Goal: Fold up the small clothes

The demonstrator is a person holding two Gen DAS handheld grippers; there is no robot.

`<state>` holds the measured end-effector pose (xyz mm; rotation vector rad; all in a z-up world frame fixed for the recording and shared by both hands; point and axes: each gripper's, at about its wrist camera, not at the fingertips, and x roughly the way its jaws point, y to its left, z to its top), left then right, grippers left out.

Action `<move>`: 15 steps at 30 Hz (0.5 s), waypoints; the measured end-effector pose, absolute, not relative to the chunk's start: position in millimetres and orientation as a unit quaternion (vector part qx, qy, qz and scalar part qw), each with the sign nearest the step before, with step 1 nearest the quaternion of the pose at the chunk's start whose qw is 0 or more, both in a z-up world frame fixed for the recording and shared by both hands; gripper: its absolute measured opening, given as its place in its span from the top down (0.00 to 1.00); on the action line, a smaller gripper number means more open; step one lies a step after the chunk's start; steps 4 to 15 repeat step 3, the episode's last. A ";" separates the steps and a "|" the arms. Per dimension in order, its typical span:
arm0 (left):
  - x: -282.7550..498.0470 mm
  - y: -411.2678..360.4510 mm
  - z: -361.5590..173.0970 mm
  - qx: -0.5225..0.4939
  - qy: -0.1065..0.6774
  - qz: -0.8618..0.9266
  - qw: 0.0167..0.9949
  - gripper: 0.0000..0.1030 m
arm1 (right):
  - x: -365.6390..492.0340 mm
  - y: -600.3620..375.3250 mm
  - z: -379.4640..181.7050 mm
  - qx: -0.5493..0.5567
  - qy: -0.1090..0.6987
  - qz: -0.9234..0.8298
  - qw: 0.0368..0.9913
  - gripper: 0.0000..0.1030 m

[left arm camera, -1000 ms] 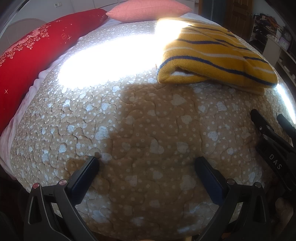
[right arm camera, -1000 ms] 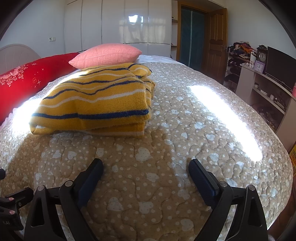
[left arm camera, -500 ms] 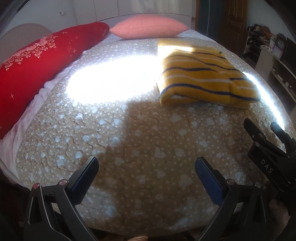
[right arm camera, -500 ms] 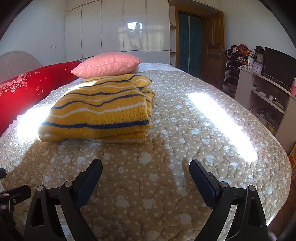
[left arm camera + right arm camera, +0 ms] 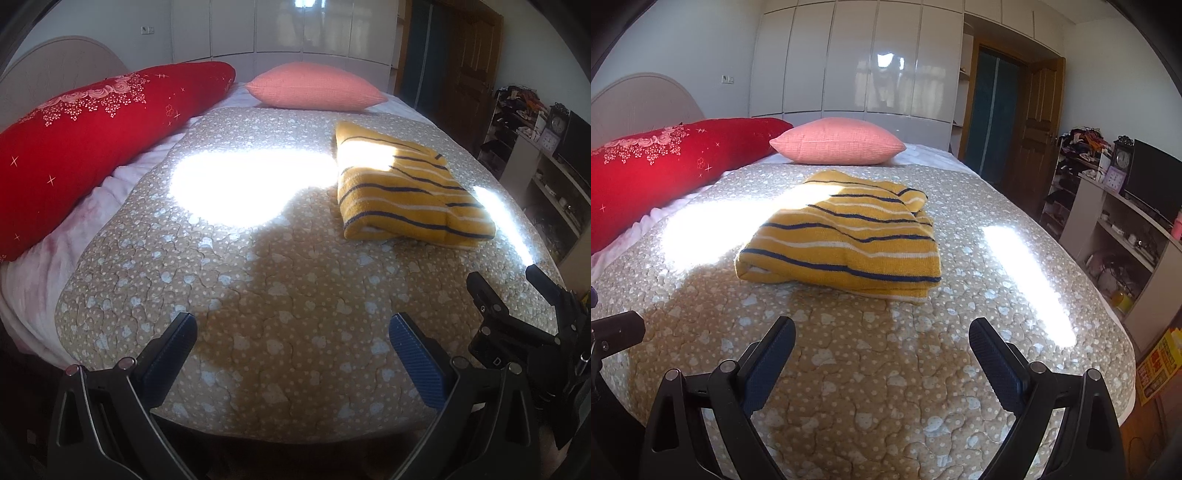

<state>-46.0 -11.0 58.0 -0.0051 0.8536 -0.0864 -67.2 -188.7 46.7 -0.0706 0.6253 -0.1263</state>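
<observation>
A yellow knit sweater [image 5: 406, 195] with navy and white stripes lies folded into a neat rectangle on the beige quilted bed [image 5: 258, 295]; it also shows in the right wrist view [image 5: 846, 251]. My left gripper [image 5: 291, 354] is open and empty, hovering over the bed's near edge, well short of the sweater. My right gripper [image 5: 882, 354] is open and empty, a little in front of the sweater. The right gripper also shows at the right edge of the left wrist view [image 5: 517, 306].
A long red pillow [image 5: 92, 136] lies along the bed's left side and a pink cushion [image 5: 314, 90] at the head. White wardrobes [image 5: 868, 66], a wooden door [image 5: 1038, 122] and shelves with a clock [image 5: 1123, 162] stand to the right.
Both grippers have pulled back and risen away from the folded sweater, which now looks smaller and farther. Both stay open and empty.
</observation>
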 end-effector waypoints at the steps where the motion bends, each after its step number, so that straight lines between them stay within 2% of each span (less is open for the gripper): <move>1: -45.4 -10.6 55.7 -0.001 0.416 -0.040 0.908 0.00 | -64.4 -187.6 44.8 -0.036 0.313 -0.061 0.947 0.06; 15: -45.0 -11.4 51.4 0.004 0.420 -0.039 0.907 0.00 | -58.6 -183.9 40.0 -0.037 0.324 -0.060 0.944 0.06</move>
